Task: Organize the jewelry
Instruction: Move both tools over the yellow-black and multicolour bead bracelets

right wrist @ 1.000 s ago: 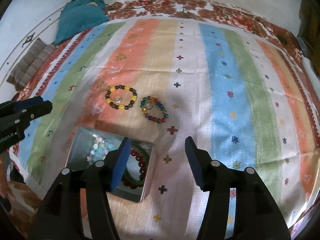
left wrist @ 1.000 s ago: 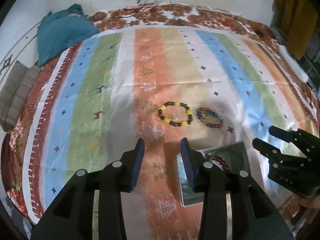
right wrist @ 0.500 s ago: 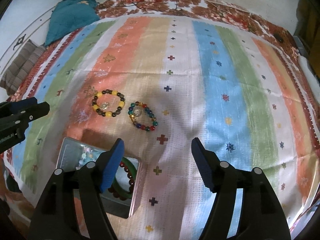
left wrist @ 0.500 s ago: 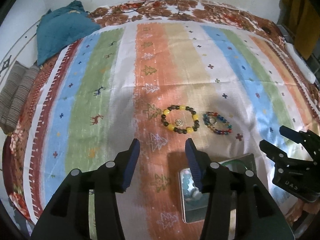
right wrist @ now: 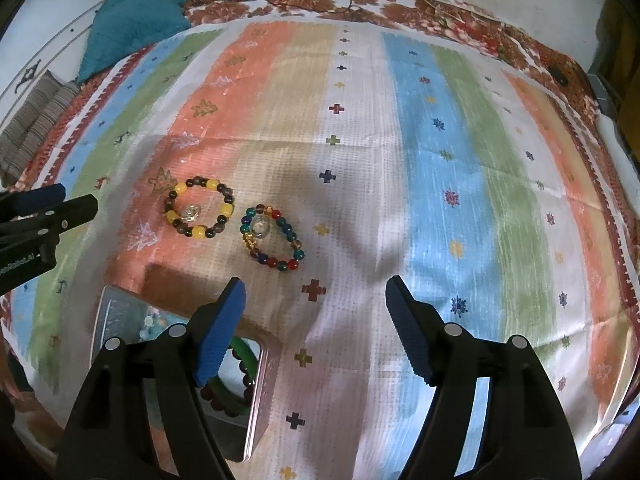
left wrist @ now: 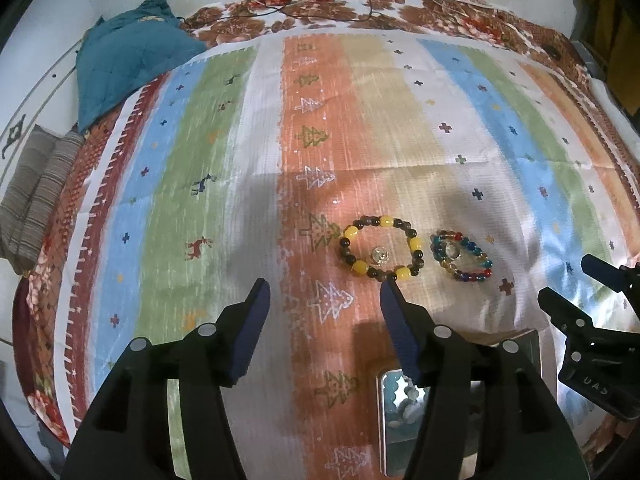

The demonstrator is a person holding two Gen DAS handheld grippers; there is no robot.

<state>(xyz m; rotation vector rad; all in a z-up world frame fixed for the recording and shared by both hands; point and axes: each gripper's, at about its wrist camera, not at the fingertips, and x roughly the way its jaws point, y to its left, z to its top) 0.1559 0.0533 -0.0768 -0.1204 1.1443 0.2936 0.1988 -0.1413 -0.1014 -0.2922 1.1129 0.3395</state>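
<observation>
So both grippers hang over the striped cloth [right wrist: 440, 184] with nothing in them. Left gripper [left wrist: 324, 292] has its jaws spread, and they've just been opening w/ only bare cloth between them. Right gripper [right wrist: 316, 292] is spread even wider, also just been opening, nothing between those either.

Landmark = the metal tin [right wrist: 120, 312]. It already holds a green bangle [right wrist: 244, 354], some dark red beads and a pale bead string. Two pieces aren't in yet: the yellow-and-brown bracelet [right wrist: 200, 210] lies on the cloth just beyond the tin, and the multicolour bracelet [right wrist: 274, 238] sits right beside that one, to its right, not touching.

Imo the step is reaching for one bracelet each. To do it well: come down so one finger lands inside the loop and one outside, pinch the bead strand itself, not the whole ring, and don't snag the cloth. Keep the two tools apart bc the bracelets are close.

Vs a sec ago: both sets of jaws are wider, bracelets look nearer in both views, and the tin has slid lower in frame.
</observation>
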